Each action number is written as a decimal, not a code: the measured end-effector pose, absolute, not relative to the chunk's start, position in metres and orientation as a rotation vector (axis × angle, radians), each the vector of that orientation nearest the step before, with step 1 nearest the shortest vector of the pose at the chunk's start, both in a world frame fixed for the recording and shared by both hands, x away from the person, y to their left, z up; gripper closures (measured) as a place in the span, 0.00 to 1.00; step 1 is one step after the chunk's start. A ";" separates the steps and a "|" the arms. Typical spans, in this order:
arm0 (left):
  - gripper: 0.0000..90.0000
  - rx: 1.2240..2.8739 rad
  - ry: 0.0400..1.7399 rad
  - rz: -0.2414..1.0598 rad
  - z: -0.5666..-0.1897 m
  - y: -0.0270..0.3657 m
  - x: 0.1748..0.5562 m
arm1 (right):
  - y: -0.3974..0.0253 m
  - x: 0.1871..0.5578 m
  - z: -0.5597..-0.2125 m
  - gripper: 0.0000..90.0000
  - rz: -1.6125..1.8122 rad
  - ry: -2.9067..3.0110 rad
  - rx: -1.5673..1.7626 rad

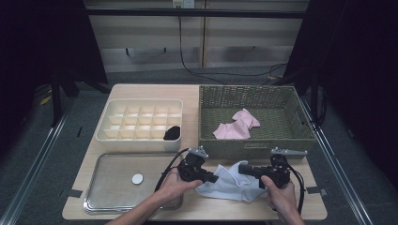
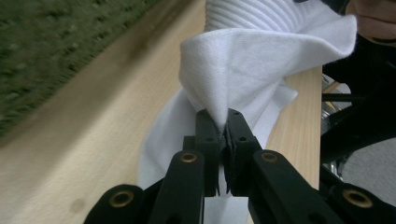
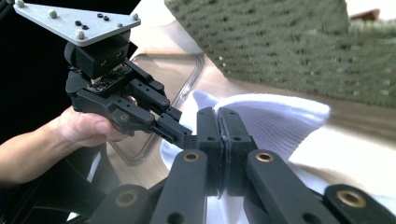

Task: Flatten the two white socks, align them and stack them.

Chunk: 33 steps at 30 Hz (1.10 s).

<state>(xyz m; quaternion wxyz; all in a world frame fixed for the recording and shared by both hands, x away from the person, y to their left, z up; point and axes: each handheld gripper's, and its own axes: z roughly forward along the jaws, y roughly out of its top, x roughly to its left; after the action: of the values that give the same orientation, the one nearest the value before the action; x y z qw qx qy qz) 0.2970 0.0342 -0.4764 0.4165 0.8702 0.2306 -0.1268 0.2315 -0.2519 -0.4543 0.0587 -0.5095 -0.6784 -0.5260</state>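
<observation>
Left gripper (image 1: 212,178) and right gripper (image 1: 243,168) each pinch the white cloth (image 1: 225,182) on the table (image 1: 89,159)

White ribbed cloth (image 1: 225,180); pink cloth (image 1: 237,124) in olive woven basket (image 1: 248,147). Cream divided tray (image 1: 141,137), black item (image 1: 172,132). Black grippers.

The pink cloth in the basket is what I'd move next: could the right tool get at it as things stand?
Probably not yet. The right tool is shut on the white cloth. The pink cloth lies uncovered in the open-topped basket.
</observation>
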 end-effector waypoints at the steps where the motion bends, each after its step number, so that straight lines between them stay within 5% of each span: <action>1: 0.96 2.167 0.585 -0.308 -0.474 0.037 0.298 | -0.252 0.232 -0.453 0.98 -1.603 -2.059 -1.541; 8: 0.96 2.127 0.561 -0.168 -0.460 0.046 0.299 | -0.263 0.223 -0.442 0.98 -1.656 -2.092 -1.596; 21: 0.87 2.235 0.458 -0.232 -0.475 0.041 0.280 | -0.278 0.195 -0.491 0.90 -1.305 -2.141 -1.755; 33: 0.72 2.227 0.497 -0.297 -0.476 0.053 0.280 | -0.267 0.205 -0.460 0.79 -1.510 -2.167 -1.663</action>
<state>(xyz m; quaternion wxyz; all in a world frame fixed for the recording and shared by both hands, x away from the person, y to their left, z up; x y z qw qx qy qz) 0.2800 0.0531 -0.4757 0.4081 0.8836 0.1972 -0.1179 0.2047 -0.2667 -0.4597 0.0103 -0.5329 -0.6942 -0.4837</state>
